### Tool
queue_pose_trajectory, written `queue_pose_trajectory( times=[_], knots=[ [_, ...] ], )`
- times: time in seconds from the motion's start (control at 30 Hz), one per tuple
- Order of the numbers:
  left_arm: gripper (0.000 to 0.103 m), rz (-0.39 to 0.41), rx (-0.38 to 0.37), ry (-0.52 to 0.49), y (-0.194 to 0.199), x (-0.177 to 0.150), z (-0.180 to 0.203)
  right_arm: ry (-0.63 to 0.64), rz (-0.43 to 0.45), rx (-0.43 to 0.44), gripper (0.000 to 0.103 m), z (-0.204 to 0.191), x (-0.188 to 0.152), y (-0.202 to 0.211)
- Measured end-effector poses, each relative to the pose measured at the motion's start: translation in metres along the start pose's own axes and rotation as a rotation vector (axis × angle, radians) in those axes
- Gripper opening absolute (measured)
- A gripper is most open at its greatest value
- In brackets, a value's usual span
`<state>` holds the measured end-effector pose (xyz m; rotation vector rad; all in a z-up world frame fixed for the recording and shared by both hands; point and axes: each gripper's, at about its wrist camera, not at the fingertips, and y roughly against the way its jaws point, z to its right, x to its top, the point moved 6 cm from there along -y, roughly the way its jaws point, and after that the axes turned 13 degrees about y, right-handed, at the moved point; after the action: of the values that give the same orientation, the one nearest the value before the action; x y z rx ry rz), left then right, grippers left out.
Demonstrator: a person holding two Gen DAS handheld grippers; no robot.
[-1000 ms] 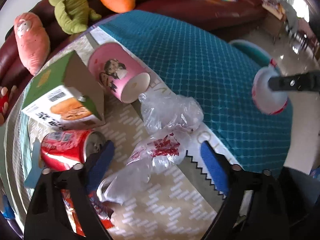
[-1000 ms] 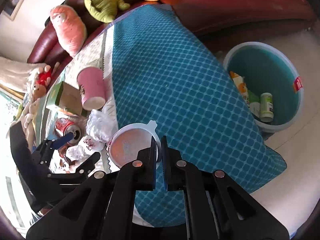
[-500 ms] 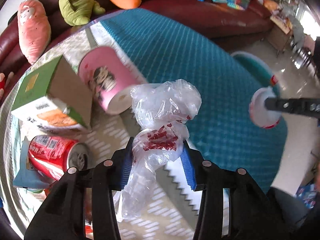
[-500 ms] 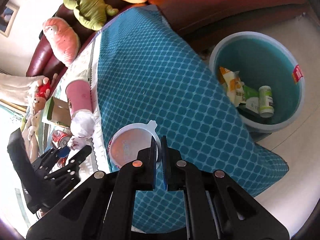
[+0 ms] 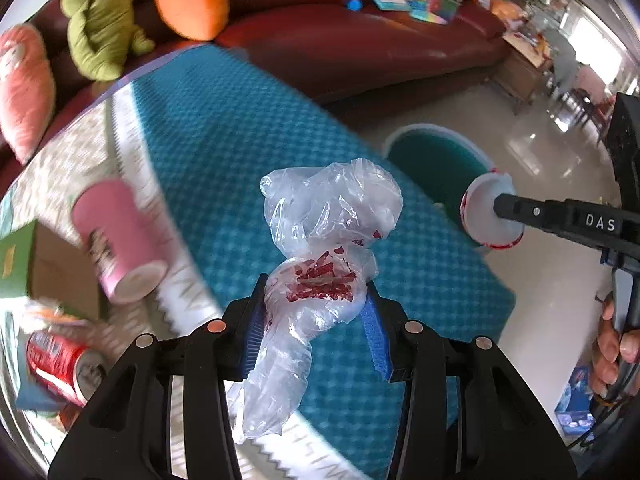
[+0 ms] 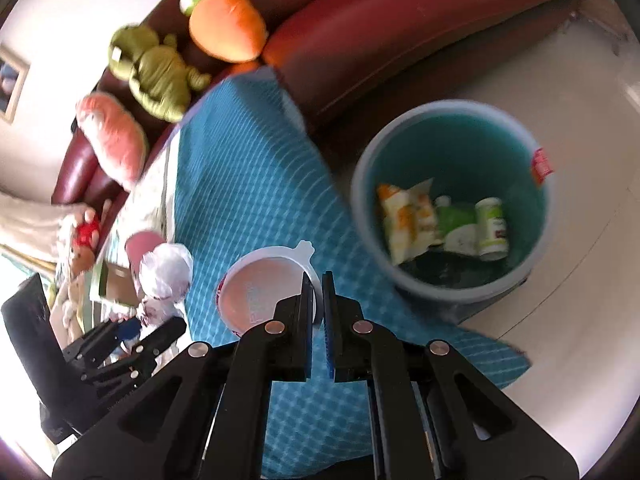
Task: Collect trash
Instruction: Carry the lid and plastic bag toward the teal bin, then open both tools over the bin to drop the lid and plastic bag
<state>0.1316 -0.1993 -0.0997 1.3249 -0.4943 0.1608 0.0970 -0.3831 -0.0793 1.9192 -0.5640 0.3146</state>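
Left gripper [image 5: 316, 320] clenched on a crumpled clear bag [image 5: 320, 240] with red print — jaws having just closed in on it, blue pads [image 5: 374, 330] pressing both sides, the bag lifted above the table [image 5: 224, 128]. Right gripper [image 6: 318, 300] clamped tight on the rim of a white lidded cup [image 6: 264, 284], held over the table's edge nearest the bin [image 6: 452, 196]. Left behind on the table, beyond the left gripper: red can [image 5: 56, 364], green carton [image 5: 16, 260], pink cup [image 5: 120, 240] lying on its side. Just past the table's edge, on the floor — the teal bin, holding a yellow wrapper [image 6: 408, 216] and a small white bottle [image 6: 492, 228]. Beyond the table, a red sofa [image 5: 360, 48] with plush toys [image 5: 104, 28].
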Motion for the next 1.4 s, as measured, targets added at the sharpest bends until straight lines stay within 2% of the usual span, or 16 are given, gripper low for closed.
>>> queue_pose_trajectory(
  times=[0.2, 0.43, 0.7, 0.93, 1.0, 1.03, 1.07, 1.1, 1.3, 1.4],
  knots=[
    [0.045, 0.013, -0.054, -0.052, -0.004, 0.023, 0.056, -0.095, 0.095, -0.045, 0.005, 0.058, 0.017, 0.035],
    [0.045, -0.027, -0.089, -0.078, -0.032, 0.038, 0.104, -0.16, 0.138, -0.074, 0.005, 0.107, 0.026, 0.049],
    [0.045, -0.084, -0.097, -0.082, -0.068, 0.049, 0.135, -0.183, 0.121, -0.096, 0.005, 0.137, 0.028, 0.041],
    [0.045, -0.118, -0.077, -0.076, -0.091, 0.05, 0.137, -0.179, 0.061, -0.108, 0.009, 0.153, 0.029, 0.016],
    [0.045, -0.123, -0.071, -0.072, -0.096, 0.051, 0.136, -0.192, 0.043, -0.097, 0.013, 0.157, 0.03, 0.006],
    [0.045, -0.125, -0.069, -0.071, -0.098, 0.052, 0.137, -0.2, 0.039, -0.095, 0.023, 0.159, 0.03, 0.004],
    [0.045, -0.127, -0.067, -0.07, -0.1, 0.052, 0.14, -0.209, 0.039, -0.092, 0.041, 0.161, 0.03, 0.001],
    [0.045, -0.128, -0.066, -0.069, -0.101, 0.053, 0.14, -0.211, 0.043, -0.095, 0.049, 0.162, 0.03, 0.001],
    [0.045, -0.136, -0.065, -0.066, -0.113, 0.059, 0.14, -0.205, 0.049, -0.123, 0.052, 0.167, 0.029, 0.003],
    [0.045, -0.141, -0.067, -0.068, -0.117, 0.058, 0.141, -0.195, 0.054, -0.134, 0.057, 0.167, 0.028, 0.006]
  ],
)
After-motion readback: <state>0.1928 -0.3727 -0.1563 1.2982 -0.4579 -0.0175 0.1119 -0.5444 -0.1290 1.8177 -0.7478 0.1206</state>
